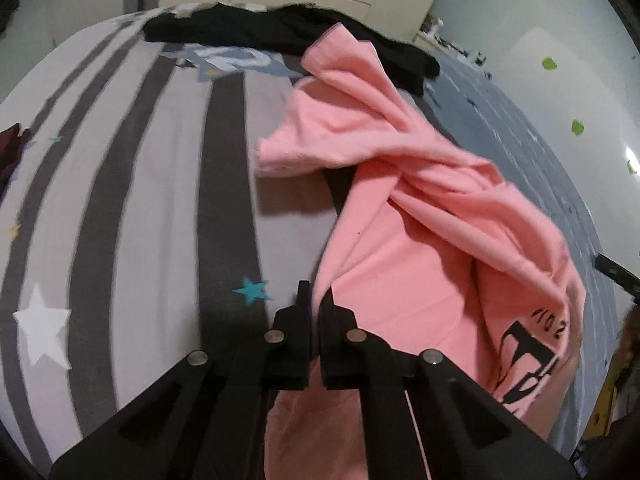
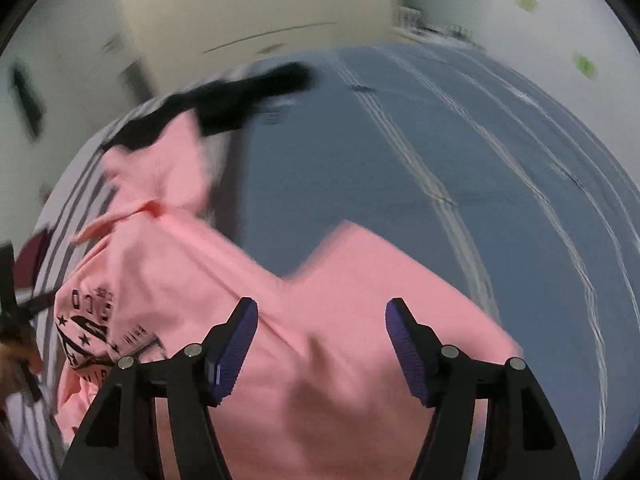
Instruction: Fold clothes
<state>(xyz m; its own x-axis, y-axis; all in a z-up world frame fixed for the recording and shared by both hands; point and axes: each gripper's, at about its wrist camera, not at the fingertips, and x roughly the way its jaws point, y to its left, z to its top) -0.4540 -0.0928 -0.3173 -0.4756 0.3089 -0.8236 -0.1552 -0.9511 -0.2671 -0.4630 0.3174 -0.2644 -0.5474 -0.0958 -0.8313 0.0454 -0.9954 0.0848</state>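
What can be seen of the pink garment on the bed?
The pink garment is soft knit cloth with a black print near one edge. It lies crumpled and twisted on the bed, across the striped cover and blue sheet, its far end by a black garment. The left gripper is shut at its edge; the right gripper is open above it.

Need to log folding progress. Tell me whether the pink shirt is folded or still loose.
Not folded. The pink shirt lies bunched and twisted across the bedspread, one part flopped over the rest, its black print crumpled at the edge.
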